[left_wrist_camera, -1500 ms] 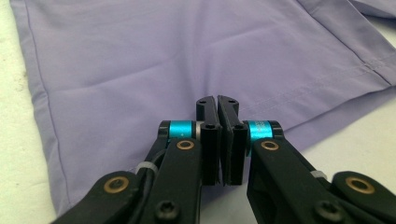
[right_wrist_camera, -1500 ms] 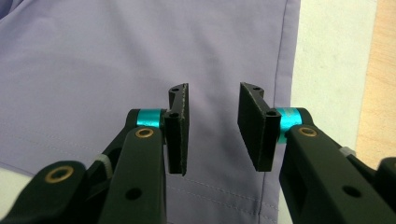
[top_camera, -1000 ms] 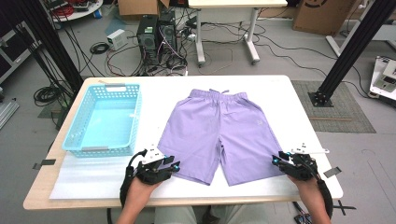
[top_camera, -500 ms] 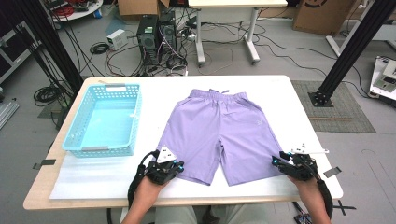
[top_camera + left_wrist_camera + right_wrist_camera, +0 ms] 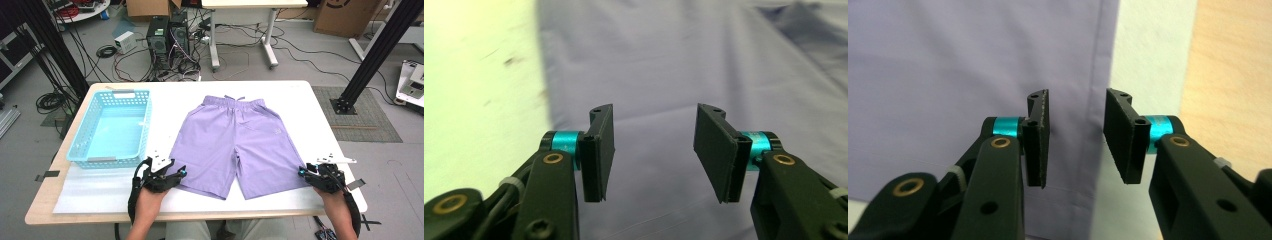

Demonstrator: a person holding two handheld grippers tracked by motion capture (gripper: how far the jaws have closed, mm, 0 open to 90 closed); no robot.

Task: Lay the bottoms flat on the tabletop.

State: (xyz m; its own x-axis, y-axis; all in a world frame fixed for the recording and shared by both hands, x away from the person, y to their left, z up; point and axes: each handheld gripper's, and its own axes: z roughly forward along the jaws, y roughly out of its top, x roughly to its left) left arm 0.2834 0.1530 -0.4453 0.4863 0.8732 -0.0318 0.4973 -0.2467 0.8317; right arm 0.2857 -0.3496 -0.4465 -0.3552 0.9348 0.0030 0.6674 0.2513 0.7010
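Purple shorts (image 5: 235, 140) lie flat on the table, waistband at the far side. My left gripper (image 5: 176, 174) rests at the hem of the left leg. In the left gripper view its jaws (image 5: 655, 111) stand open over smooth purple cloth (image 5: 664, 60). They have just been opening, with nothing pinched between them. My right gripper (image 5: 302, 172) sits at the outer corner of the right leg. In the right gripper view its jaws (image 5: 1078, 95) straddle the side seam (image 5: 1095, 75). They have just been closing a little but stay apart, and the cloth lies flat beneath them.
A light blue plastic basket (image 5: 80, 150) stands at the left of the table, just beyond my left gripper. A white mat (image 5: 100, 197) covers the tabletop, with a bare wooden edge (image 5: 1233, 75) on the right. Cables, computers and black frame posts stand on the floor behind.
My left gripper moved right onto the shorts' hem, then back a little to the left. My right gripper has stayed where it was.
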